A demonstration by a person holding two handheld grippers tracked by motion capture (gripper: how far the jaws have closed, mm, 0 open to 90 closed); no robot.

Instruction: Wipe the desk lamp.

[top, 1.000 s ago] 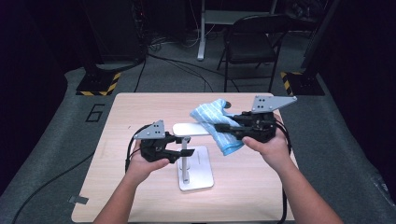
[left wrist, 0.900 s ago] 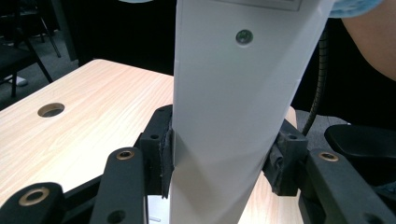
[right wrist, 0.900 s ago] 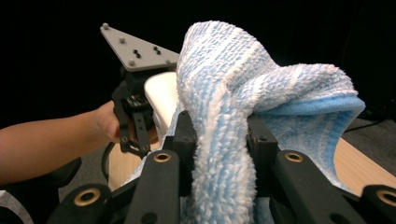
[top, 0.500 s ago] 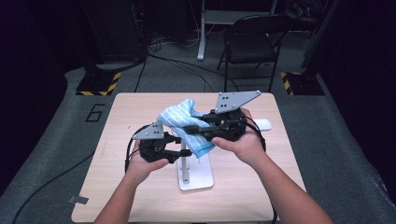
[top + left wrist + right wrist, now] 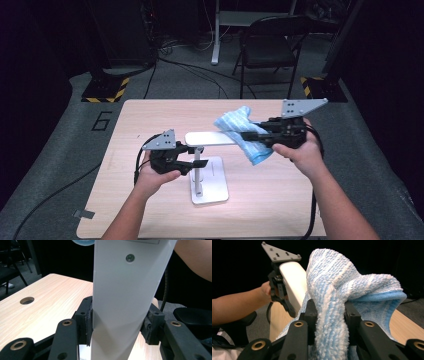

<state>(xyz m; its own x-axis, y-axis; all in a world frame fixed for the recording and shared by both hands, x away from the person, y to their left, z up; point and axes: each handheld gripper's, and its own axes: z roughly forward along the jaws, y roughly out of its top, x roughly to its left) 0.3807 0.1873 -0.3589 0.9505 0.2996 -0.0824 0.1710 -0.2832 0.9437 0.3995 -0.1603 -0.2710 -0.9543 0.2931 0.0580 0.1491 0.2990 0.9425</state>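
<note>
A white stand (image 5: 210, 186) sits on the table with a flat base, a thin upright post (image 5: 198, 172) and a flat white top arm (image 5: 209, 138). My left gripper (image 5: 196, 164) is shut on the post (image 5: 125, 302), its pads pressing both sides. A blue and white striped cloth (image 5: 243, 134) is bunched in my right gripper (image 5: 248, 135), which is shut on it at the right end of the top arm. The cloth (image 5: 337, 297) drapes over the jaws, touching the top arm (image 5: 292, 280), and the left gripper (image 5: 279, 287) shows farther off.
The wooden table (image 5: 150, 115) has a round cable hole (image 5: 27, 300). A black folding chair (image 5: 270, 50) and yellow-black striped equipment bases stand on the grey floor behind the table. Cables trail from both grippers off the table's near edge.
My right gripper carried the cloth left along the top arm, then back to its right end. The left gripper kept its hold on the post without moving.
</note>
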